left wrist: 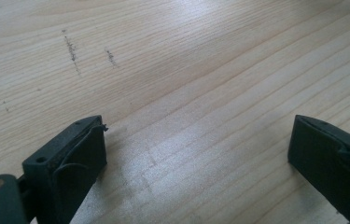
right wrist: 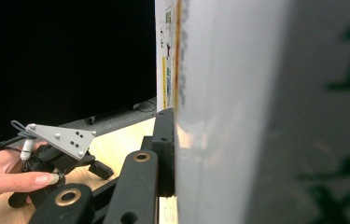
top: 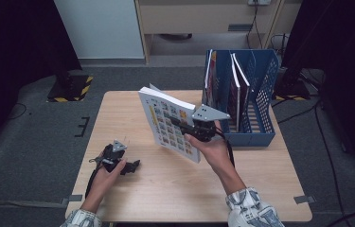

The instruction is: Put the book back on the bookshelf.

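Two grippers are in use over a wooden counter [top: 165,189]. In the high view the right gripper [top: 184,125] is clamped on a book [top: 168,123], gripping its right edge and holding it upright and slightly tilted, lifted clear of the counter near the middle. The cover, printed with rows of small coloured pictures, faces the person. In the right gripper view one black jaw presses flat against the cover of the book [right wrist: 219,93], whose blurred surface rises close before the camera. Just to the right of the book stands a blue rack [top: 260,94] near the counter's far right edge, with several books [top: 235,90] standing in its slots.

At the counter's near left, the left gripper [top: 132,166] rests low on the wood, well apart from the book. In the left gripper view its jaws are spread wide over bare wood grain, with nothing between them.
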{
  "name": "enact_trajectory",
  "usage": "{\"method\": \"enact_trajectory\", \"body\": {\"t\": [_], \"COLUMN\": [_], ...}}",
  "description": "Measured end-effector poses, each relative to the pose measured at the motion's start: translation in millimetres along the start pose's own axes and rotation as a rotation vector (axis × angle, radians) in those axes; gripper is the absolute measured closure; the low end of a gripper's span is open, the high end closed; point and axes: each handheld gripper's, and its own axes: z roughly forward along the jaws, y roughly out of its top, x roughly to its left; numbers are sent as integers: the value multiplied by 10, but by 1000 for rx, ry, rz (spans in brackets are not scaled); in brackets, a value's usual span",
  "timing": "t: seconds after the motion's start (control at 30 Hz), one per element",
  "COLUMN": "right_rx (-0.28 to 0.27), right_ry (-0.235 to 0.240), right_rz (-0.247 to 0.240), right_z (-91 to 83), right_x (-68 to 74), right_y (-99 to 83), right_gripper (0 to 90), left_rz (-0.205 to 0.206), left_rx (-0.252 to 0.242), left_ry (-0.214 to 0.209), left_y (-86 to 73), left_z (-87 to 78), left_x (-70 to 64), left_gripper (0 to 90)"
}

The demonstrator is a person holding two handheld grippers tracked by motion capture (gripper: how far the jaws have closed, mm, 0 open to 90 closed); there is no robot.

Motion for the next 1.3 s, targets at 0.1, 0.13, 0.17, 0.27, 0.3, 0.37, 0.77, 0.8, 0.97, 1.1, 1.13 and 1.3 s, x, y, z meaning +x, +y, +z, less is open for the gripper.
{"method": "enact_trajectory", "body": {"t": [0.1,0.13,0.17,0.27,0.3,0.37,0.77,0.8,0.97,1.1,1.13,1.3], "right_rx": [-2,-3,-2,-1,-1,-3,-10,-9,-10,-9,-9,-10], "right_ry": [0,-1,-3,-3,-5,-7,-18,-19,-21,-23,-23,-26], "right_rz": [3,3,3,6,7,8,18,16,20,21,20,22], "right_z": [-22,-29,-38,-63,-70,-84,-167,-174,-213,-239,-247,-295], "right_x": [-3,-5,-7,-15,-19,-25,-59,-63,-72,-73,-75,-82], "right_y": [-2,-3,-5,-12,-15,-20,-38,-40,-53,-66,-70,-96], "right_gripper": [738,738,738,738,738,738,738,738,738,738,738,738], "left_rz": [1,1,1,2,2,2,3,3,4,6,6,7], "left_rx": [-1,-2,-3,-8,-8,-9,-13,-13,-15,-16,-16,-18], "left_ry": [-2,-3,-3,-5,-5,-6,-7,-7,-8,-9,-9,-10], "left_y": [-1,-3,-4,-10,-10,-11,-15,-15,-16,-17,-17,-18], "left_z": [3,4,6,11,11,11,14,15,15,16,16,17], "left_x": [-3,-4,-5,-11,-11,-11,-14,-15,-16,-17,-17,-19], "left_gripper": [28,28,25,14,14,13,9,9,8,8,8,7]}}
